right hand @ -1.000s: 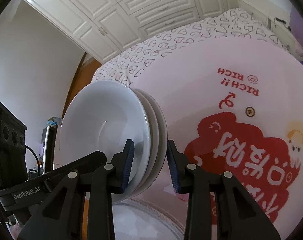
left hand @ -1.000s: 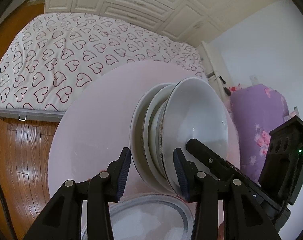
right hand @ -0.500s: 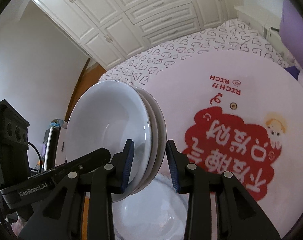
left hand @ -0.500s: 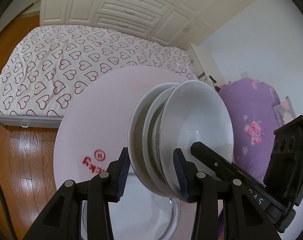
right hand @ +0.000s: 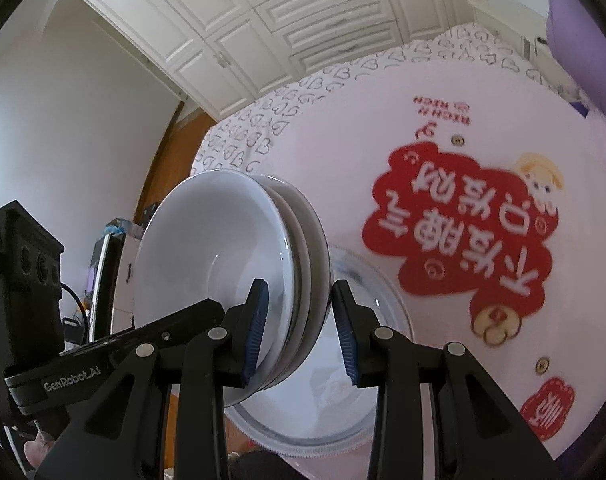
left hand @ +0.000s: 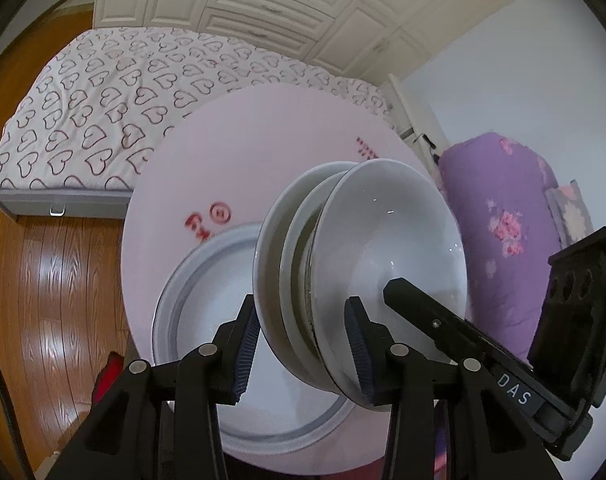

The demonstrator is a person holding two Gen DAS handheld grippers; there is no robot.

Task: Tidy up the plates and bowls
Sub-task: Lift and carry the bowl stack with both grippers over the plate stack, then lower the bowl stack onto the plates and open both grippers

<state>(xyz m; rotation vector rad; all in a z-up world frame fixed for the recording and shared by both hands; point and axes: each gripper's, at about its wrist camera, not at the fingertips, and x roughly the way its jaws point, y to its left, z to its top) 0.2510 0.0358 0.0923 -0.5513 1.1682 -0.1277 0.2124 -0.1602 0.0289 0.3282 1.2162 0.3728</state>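
A stack of three nested white bowls (left hand: 383,240) hangs in the air over the round pink table (left hand: 263,140), tipped on edge in both views. My left gripper (left hand: 303,356) is shut on one side of its rim. My right gripper (right hand: 301,336) is shut on the opposite side of the bowl stack (right hand: 223,248). One finger of each reaches inside the top bowl. The right gripper (left hand: 423,312) shows at the right of the left wrist view. A large white plate with a grey rim (left hand: 207,280) lies on the table below the stack; the plate's rim (right hand: 403,320) shows again in the right wrist view.
The table (right hand: 383,120) carries a red printed design (right hand: 463,240). Beyond it lie a bed with a heart-patterned quilt (left hand: 103,100) and white cabinets (left hand: 263,0). Wooden floor (left hand: 43,280) is at the left, a purple floral bundle (left hand: 503,220) at the right.
Both grippers have carried the bowl stack across the table and slightly upward. The grey-rimmed plate, only an edge before, now lies mostly in view beneath the stack.
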